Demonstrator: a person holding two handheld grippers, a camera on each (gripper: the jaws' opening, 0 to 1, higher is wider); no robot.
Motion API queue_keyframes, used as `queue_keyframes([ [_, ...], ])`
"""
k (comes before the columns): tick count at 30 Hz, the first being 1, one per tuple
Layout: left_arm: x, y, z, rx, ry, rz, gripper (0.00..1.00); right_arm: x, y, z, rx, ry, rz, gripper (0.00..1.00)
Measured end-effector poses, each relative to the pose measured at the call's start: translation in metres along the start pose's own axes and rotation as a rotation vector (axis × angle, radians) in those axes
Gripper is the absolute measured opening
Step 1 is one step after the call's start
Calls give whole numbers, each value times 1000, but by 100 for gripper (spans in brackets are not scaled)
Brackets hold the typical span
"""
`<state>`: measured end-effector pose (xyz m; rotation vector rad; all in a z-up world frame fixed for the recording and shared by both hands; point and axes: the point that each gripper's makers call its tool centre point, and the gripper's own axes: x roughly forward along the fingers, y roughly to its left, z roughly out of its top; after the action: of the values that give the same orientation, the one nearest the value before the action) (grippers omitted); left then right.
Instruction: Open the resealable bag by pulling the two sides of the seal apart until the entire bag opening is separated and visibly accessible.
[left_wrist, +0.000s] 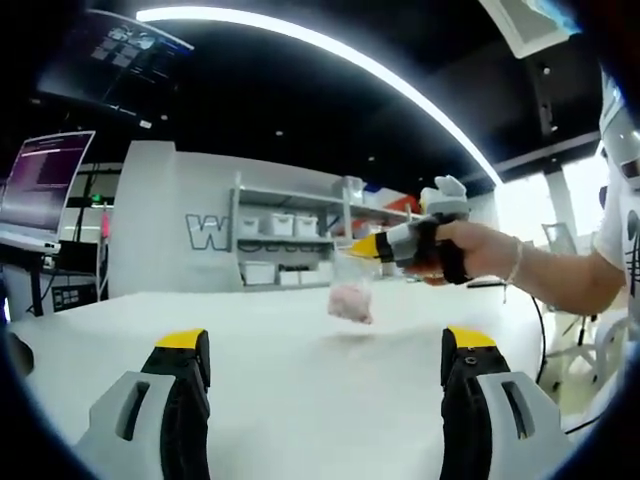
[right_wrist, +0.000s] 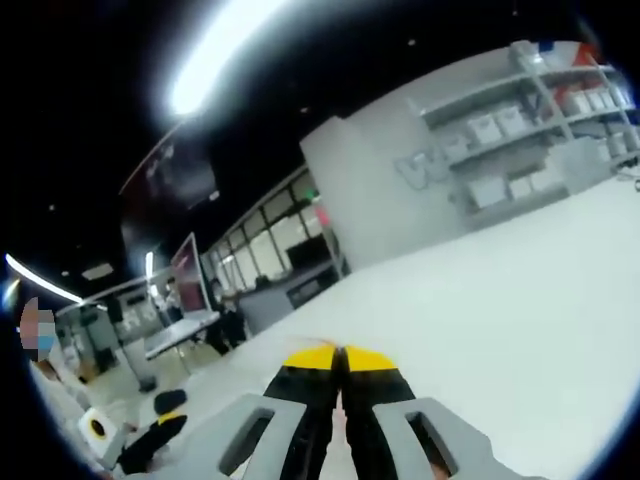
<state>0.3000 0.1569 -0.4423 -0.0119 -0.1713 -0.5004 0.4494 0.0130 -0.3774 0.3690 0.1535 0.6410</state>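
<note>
A clear resealable bag (left_wrist: 351, 296) with pink contents hangs above the white table (left_wrist: 300, 400). Its top edge is pinched in my right gripper (left_wrist: 359, 246), which a hand (left_wrist: 470, 250) holds in from the right. In the right gripper view that gripper (right_wrist: 341, 356) has its yellow-tipped jaws pressed together, and the bag itself is hidden between them. My left gripper (left_wrist: 327, 342) stands open low over the table, short of the bag, with nothing between its wide-spread jaws.
Shelves with white bins (left_wrist: 280, 235) line a grey wall (left_wrist: 170, 230) behind the table. A monitor (left_wrist: 45, 185) stands at the far left. The person's arm (left_wrist: 570, 280) reaches in at the right. Desks (right_wrist: 180, 330) stand off the table's far side.
</note>
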Motion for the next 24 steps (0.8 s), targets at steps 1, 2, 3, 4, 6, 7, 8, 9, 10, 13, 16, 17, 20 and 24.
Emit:
queue_keyframes([
  [1,0,0,0,0,0,1,94,1,-1,0,-1,1,-1,0],
  [2,0,0,0,0,1,2,94,2,-2,1,0,1,-3,0],
  [3,0,1,0,0,1,3,94,3,-3,2,2,2,-5,0],
  [4,1,1,0,0,1,4,94,4,-4,2,7,3,-7,0],
  [6,1,1,0,-1,2,7,94,7,-6,4,12,5,-9,0],
  [7,1,1,-1,-1,3,7,94,9,-7,4,14,7,-11,0],
  [8,1,1,-1,-2,4,6,94,11,-7,5,17,9,-12,0],
  [9,1,1,-1,-1,5,5,94,13,-8,6,17,12,-14,0],
  [10,1,1,-1,-1,6,5,94,15,-9,6,16,14,-15,0],
  [13,1,1,-1,-1,7,4,94,20,-10,6,11,21,-21,0],
  [16,1,1,-2,1,9,3,94,26,-12,5,7,31,-27,0],
  [17,1,0,-2,1,9,3,94,28,-13,5,8,34,-29,0],
  [20,1,1,-1,2,6,5,94,34,-16,5,7,42,-34,0],
  [24,1,0,-2,-2,7,3,94,40,-19,9,8,42,-36,0],
])
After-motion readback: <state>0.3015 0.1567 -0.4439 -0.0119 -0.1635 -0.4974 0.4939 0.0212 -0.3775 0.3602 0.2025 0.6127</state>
